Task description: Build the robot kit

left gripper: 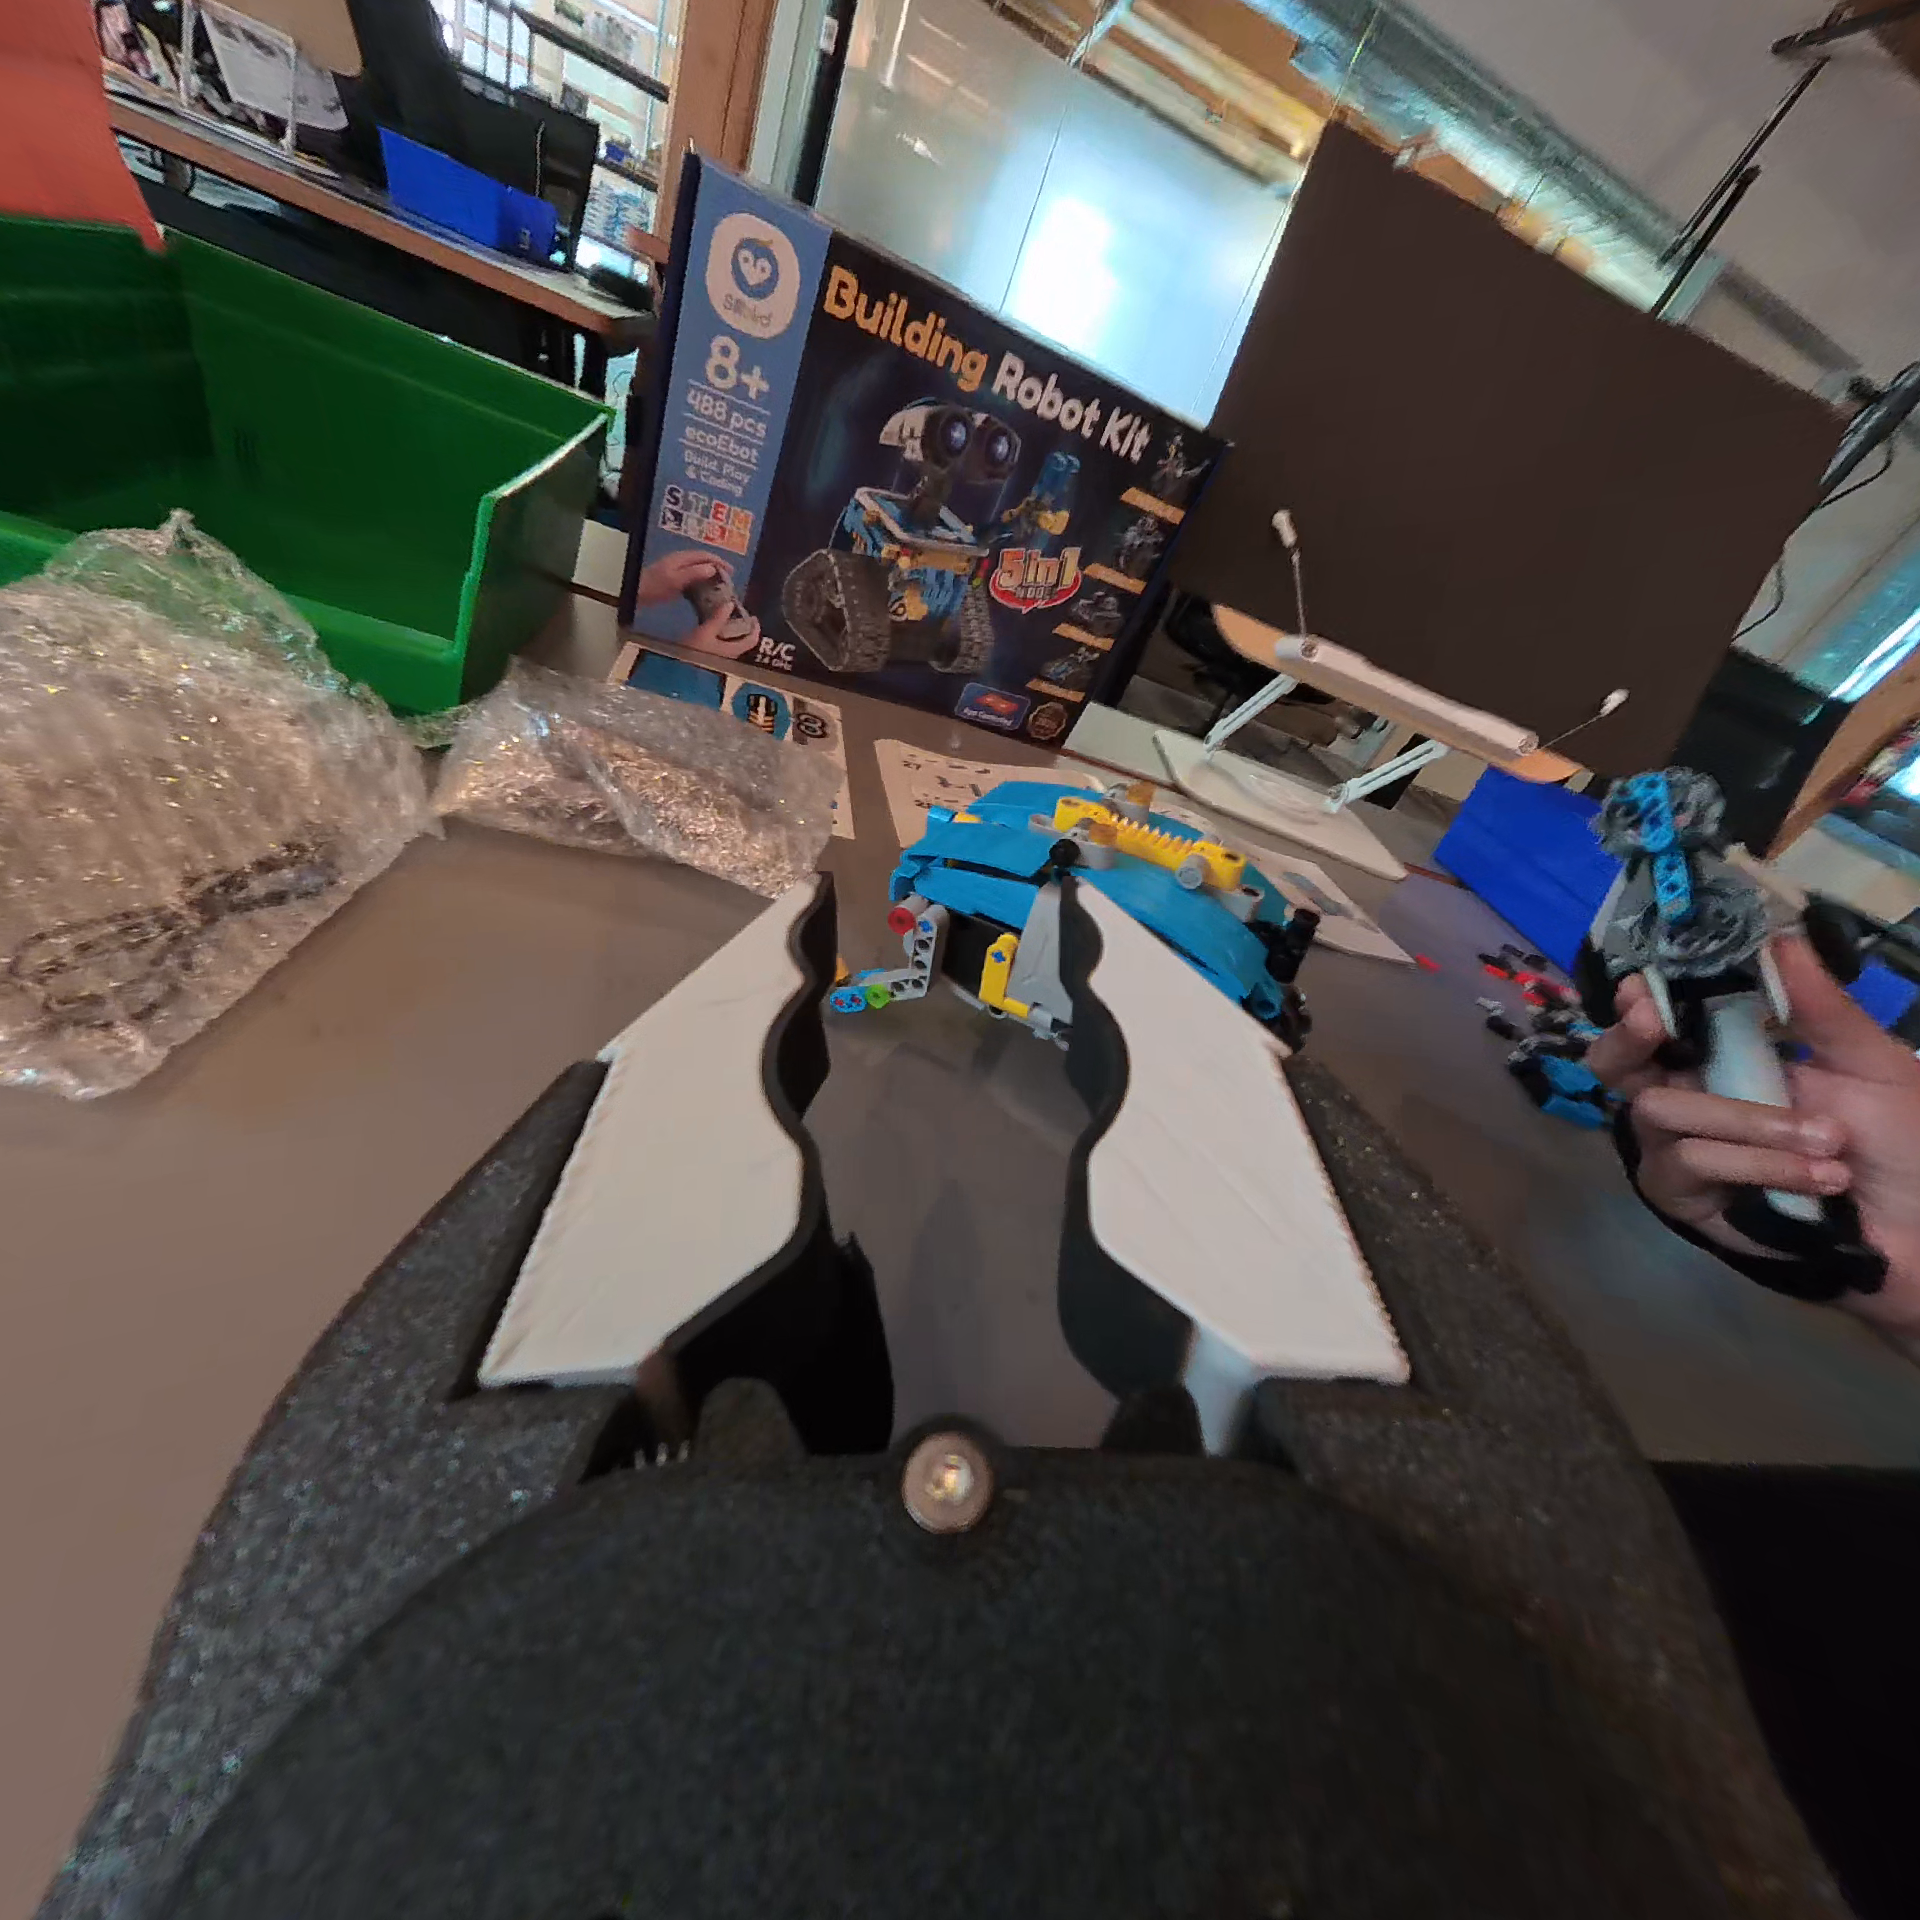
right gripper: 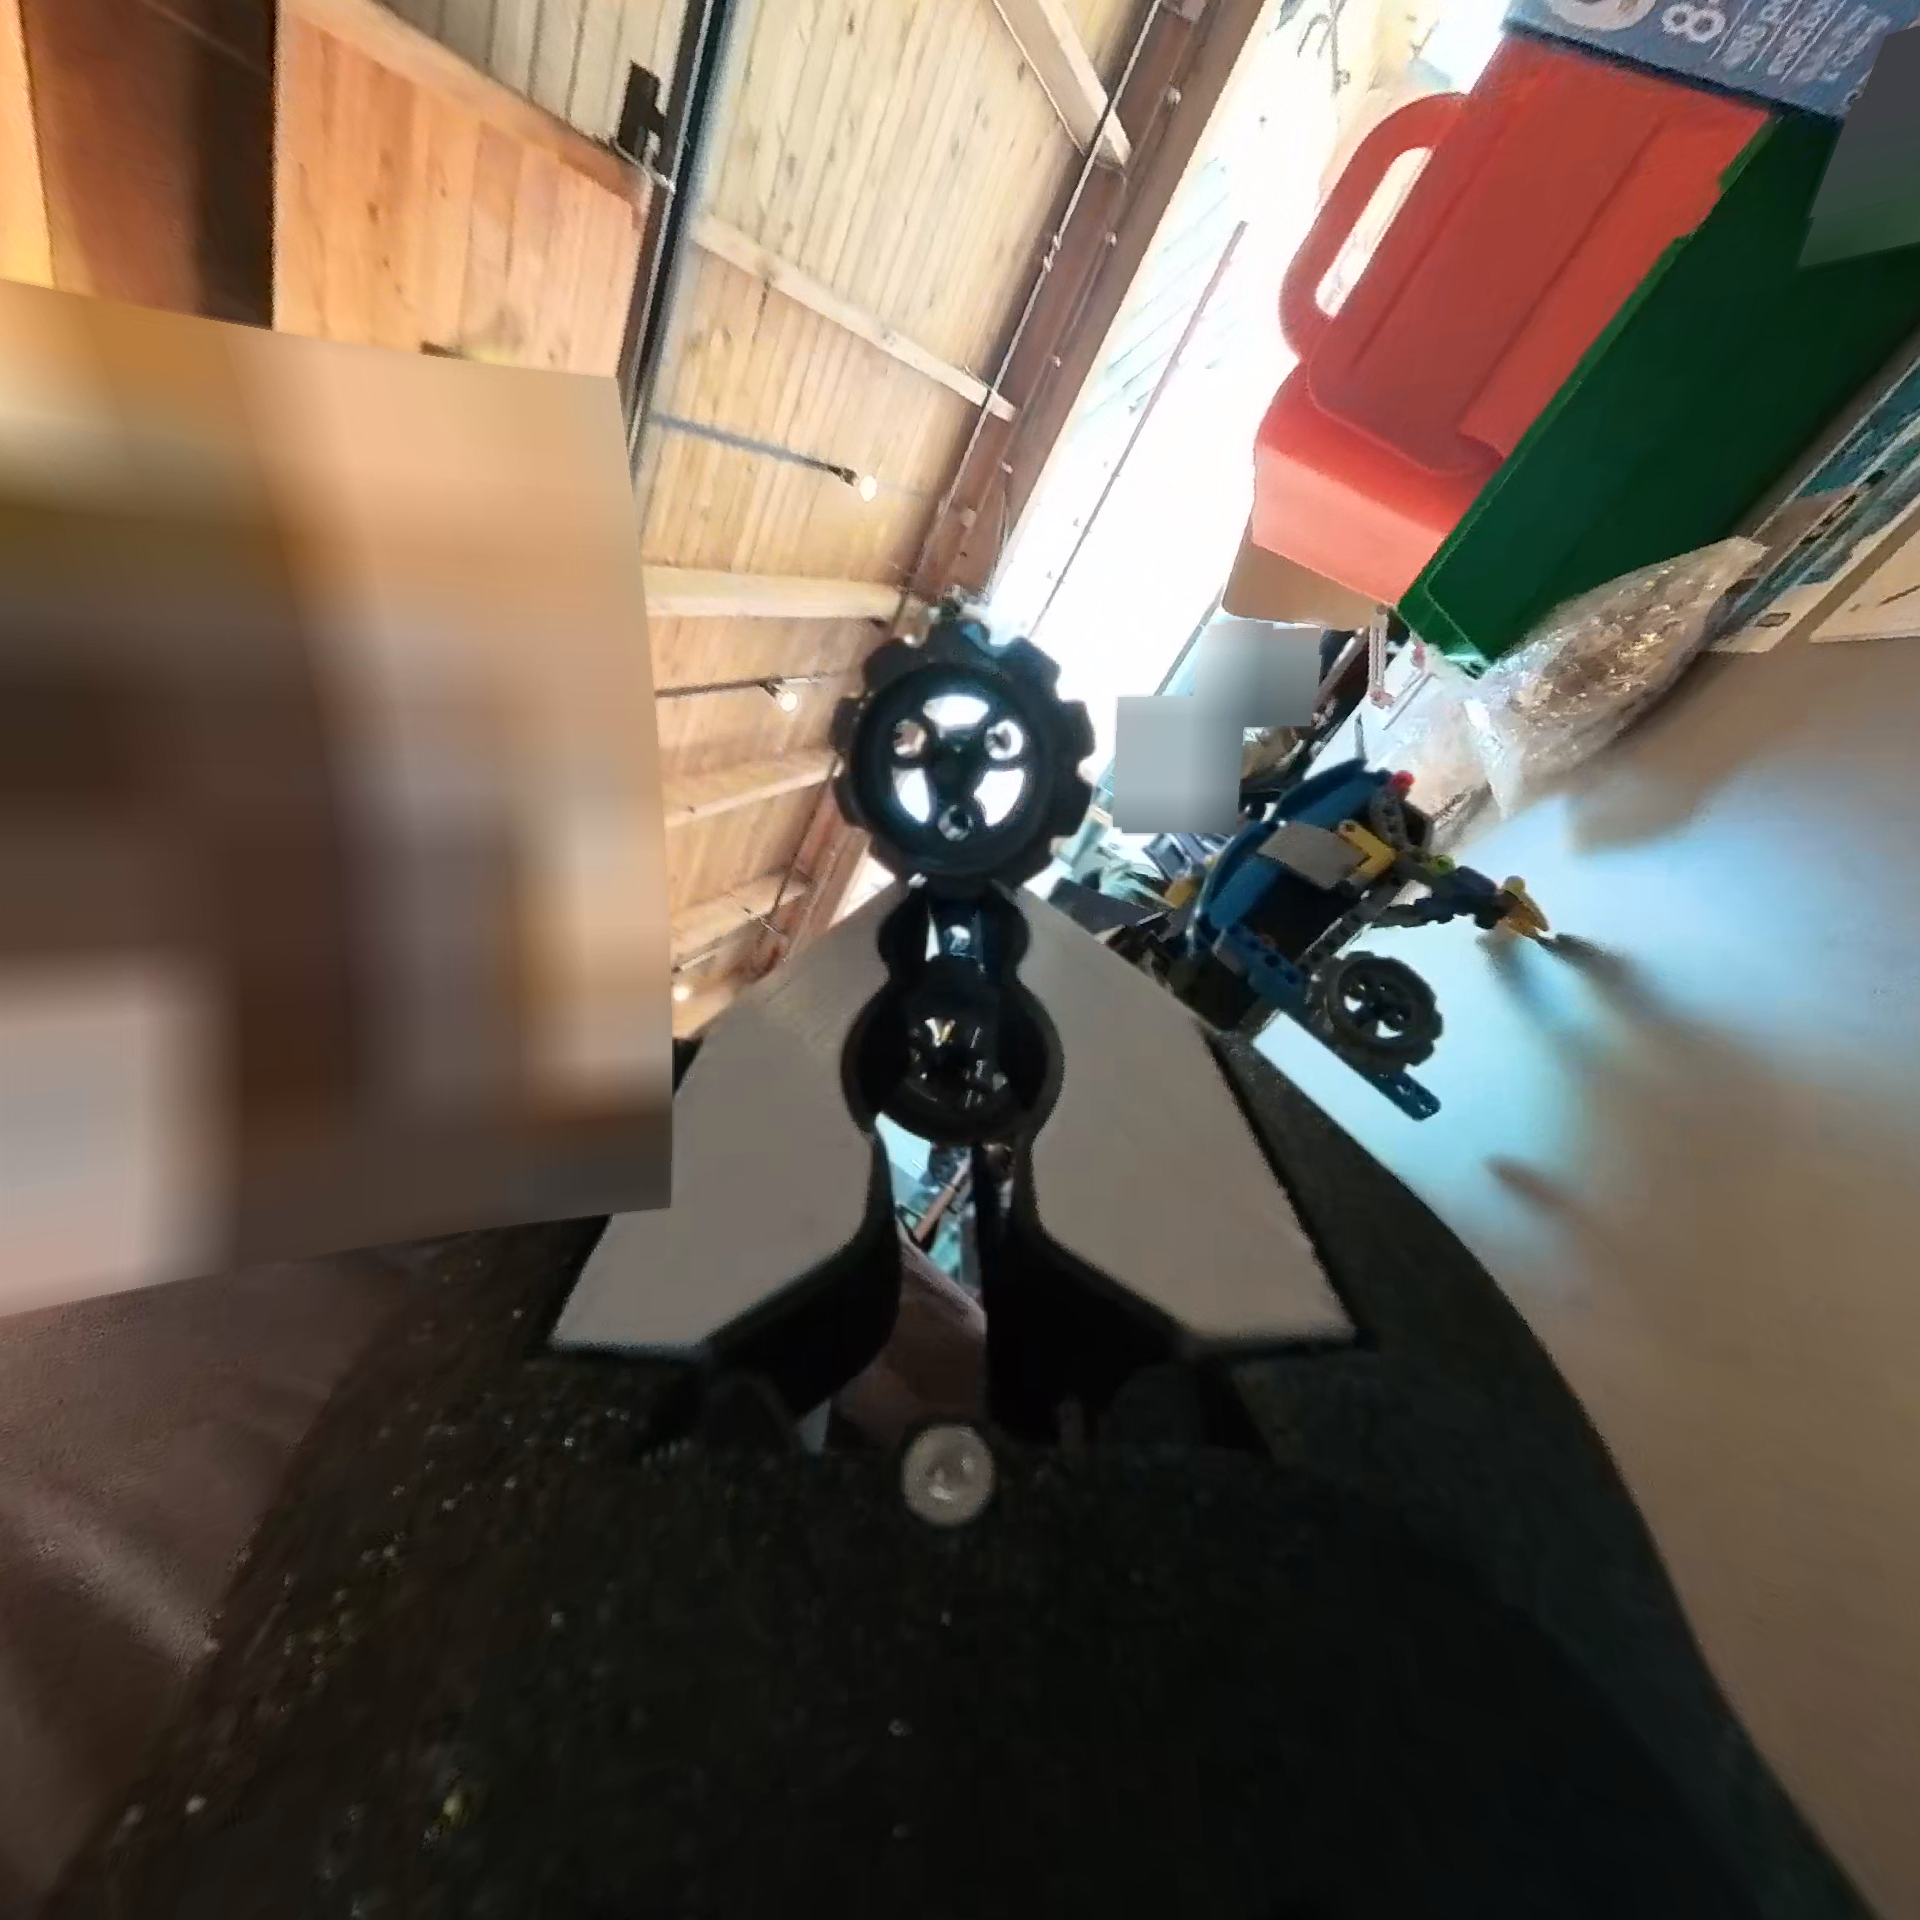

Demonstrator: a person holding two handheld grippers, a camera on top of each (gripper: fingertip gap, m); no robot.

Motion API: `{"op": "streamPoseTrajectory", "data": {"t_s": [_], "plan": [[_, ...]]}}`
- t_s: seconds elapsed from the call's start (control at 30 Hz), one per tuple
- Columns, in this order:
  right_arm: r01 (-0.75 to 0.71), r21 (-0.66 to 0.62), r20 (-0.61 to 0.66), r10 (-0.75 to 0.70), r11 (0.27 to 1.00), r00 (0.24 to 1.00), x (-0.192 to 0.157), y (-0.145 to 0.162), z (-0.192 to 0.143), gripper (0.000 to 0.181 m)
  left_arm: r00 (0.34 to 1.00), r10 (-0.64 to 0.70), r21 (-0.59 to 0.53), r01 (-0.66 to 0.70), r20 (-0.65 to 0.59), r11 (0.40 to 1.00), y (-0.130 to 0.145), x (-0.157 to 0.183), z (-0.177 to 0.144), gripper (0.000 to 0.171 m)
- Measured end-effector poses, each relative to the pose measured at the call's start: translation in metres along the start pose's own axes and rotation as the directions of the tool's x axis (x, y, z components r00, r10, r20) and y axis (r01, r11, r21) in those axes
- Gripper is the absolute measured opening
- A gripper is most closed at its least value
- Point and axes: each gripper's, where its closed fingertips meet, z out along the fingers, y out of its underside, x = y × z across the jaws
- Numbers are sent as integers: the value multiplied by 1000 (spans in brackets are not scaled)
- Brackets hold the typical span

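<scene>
My left gripper [left gripper: 945, 914] is open and empty, low over the grey table [left gripper: 312, 1195]. Its tips point at a blue and yellow brick robot body [left gripper: 1101, 883] lying just beyond them, not touching. My right gripper [right gripper: 961, 925] is shut on a blue and grey wheel assembly [right gripper: 961, 769] with black toothed wheels, held up off the table. In the left wrist view that assembly [left gripper: 1662, 873] shows at the far right above a hand [left gripper: 1787, 1122]. The right wrist view is tilted and shows the robot body [right gripper: 1320, 914] to the right.
A green bin [left gripper: 364, 499] and two bubble-wrap bundles [left gripper: 156, 790] lie at the left. The kit's box [left gripper: 914, 499] stands at the back, with instruction sheets [left gripper: 935, 779] before it. A white stand [left gripper: 1351, 727], a blue box [left gripper: 1527, 873] and loose small parts [left gripper: 1527, 997] are at the right.
</scene>
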Motion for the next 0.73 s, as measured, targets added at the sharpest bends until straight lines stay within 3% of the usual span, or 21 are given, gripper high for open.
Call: {"op": "streamPoseTrajectory", "data": {"t_s": [0.03, 0.33, 0.73], "plan": [[17, -11, -9, -17, 1000, 1000, -1, 2, 0, 8, 1000, -17, 11, 17, -8, 1000, -2, 0, -2, 42], [79, -129, -72, -89, 988, 993, 4, 26, 14, 9, 954, -295, -52, 293, -51, 955, 5, -20, 1, 43], [50, -149, -117, -68, 988, 991, 12, 33, 15, 8, 961, -274, -75, 271, -40, 960, 8, -19, 3, 43]]}}
